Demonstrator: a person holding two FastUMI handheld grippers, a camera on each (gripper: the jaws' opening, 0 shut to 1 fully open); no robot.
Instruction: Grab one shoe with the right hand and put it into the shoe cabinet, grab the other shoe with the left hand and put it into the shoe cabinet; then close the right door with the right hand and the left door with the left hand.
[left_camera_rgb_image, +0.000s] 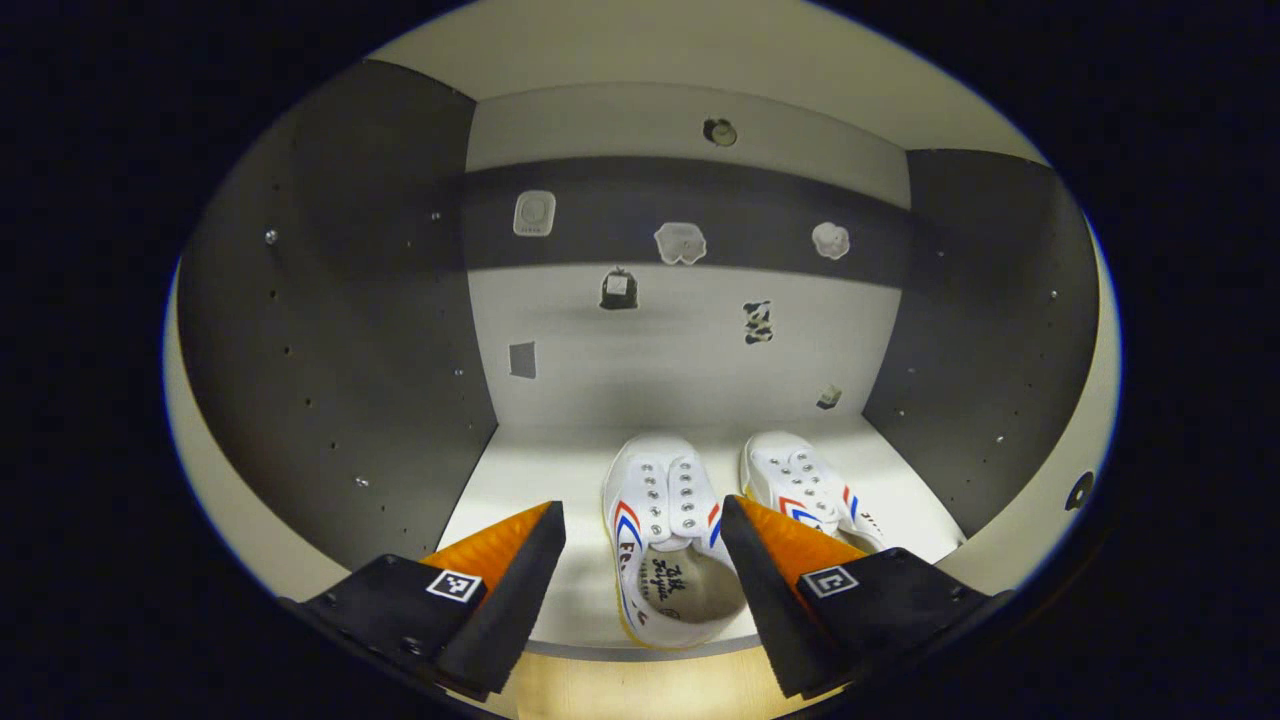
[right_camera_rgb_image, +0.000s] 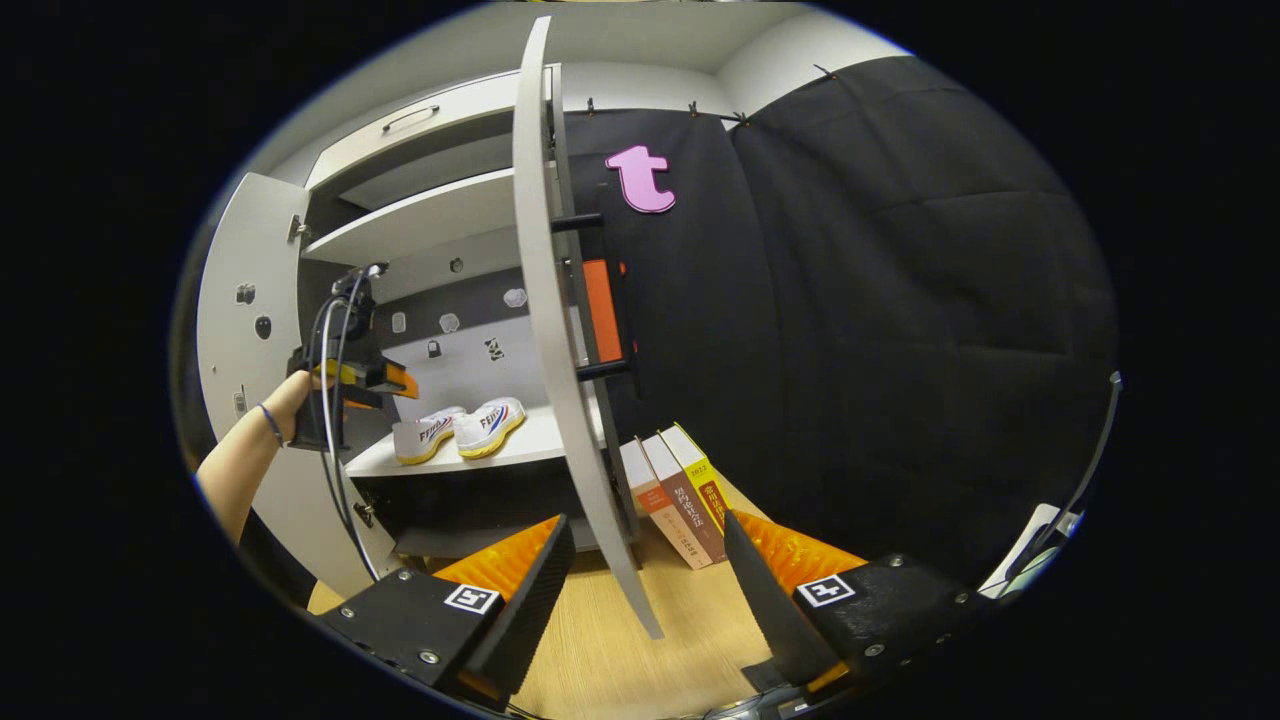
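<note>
Inside the cabinet (left_camera_rgb_image: 330, 330), two shoes sit side by side on the shelf (left_camera_rgb_image: 540, 470). Left gripper (left_camera_rgb_image: 643, 545) is spread wide and empty; the near shoe (left_camera_rgb_image: 665, 540) lies between its fingers, the other shoe (left_camera_rgb_image: 805, 485) beyond the right finger. Right gripper (right_camera_rgb_image: 648, 565), also spread and empty, has the right door (right_camera_rgb_image: 560, 330) edge-on between its fingers, not touching.

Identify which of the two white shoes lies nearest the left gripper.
The left-hand white canvas shoe, lying between the left gripper's open fingers; the other shoe sits farther right.
</note>
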